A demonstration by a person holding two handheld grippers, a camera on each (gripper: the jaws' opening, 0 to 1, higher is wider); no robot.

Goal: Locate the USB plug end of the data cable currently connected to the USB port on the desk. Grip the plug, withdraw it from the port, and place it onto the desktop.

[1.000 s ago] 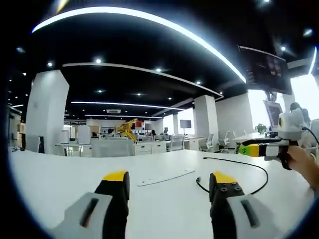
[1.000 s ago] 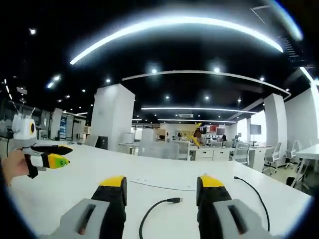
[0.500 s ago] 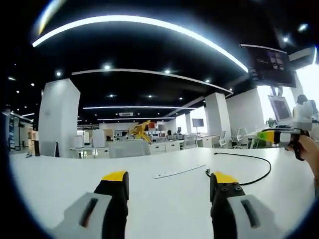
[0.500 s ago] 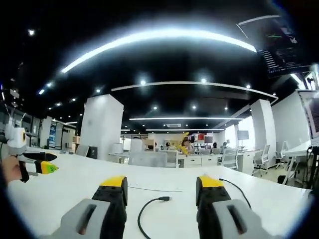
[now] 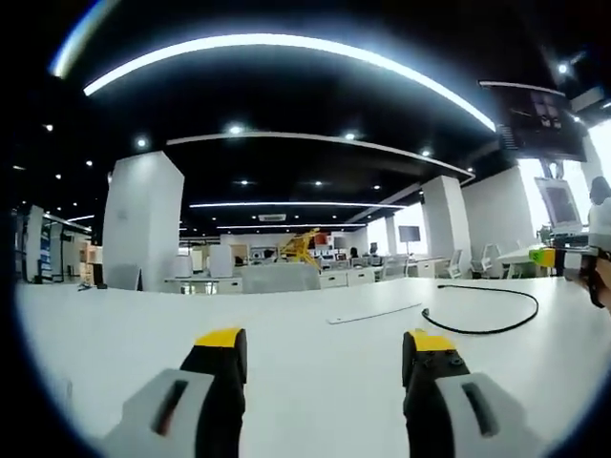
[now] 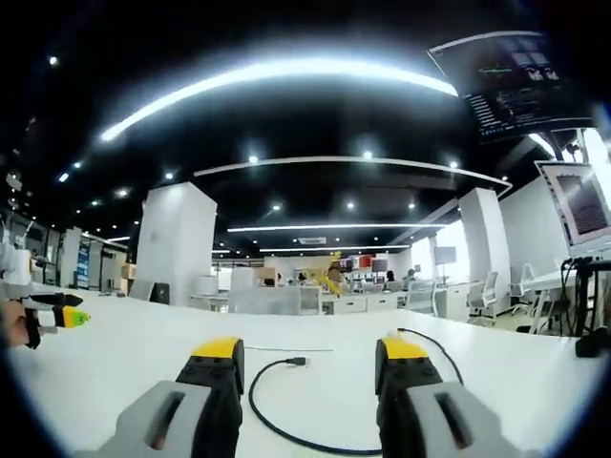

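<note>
- In the left gripper view, the left gripper [image 5: 323, 348] has its yellow-tipped jaws spread wide, with nothing between them but bare white desk [image 5: 124, 324].
- The black data cable [image 5: 477, 329] lies in a loop on the desk beyond the right-hand jaw tip, well apart from it; which end carries the plug cannot be told here.
- A thin pale strip [image 5: 374, 313] lies flat on the desk ahead of the jaws, just beside the cable loop.
- At the right edge, the other gripper [image 5: 563, 260] shows, held in a hand.
- In the right gripper view, the right gripper [image 6: 307, 350] also stands wide apart, gripping nothing.
- The USB plug [image 6: 297, 362] rests free on the desk, ahead of the gap between the jaws, and the cable curves back between them.
- The left gripper shows at the left edge, its jaws close together.
</note>
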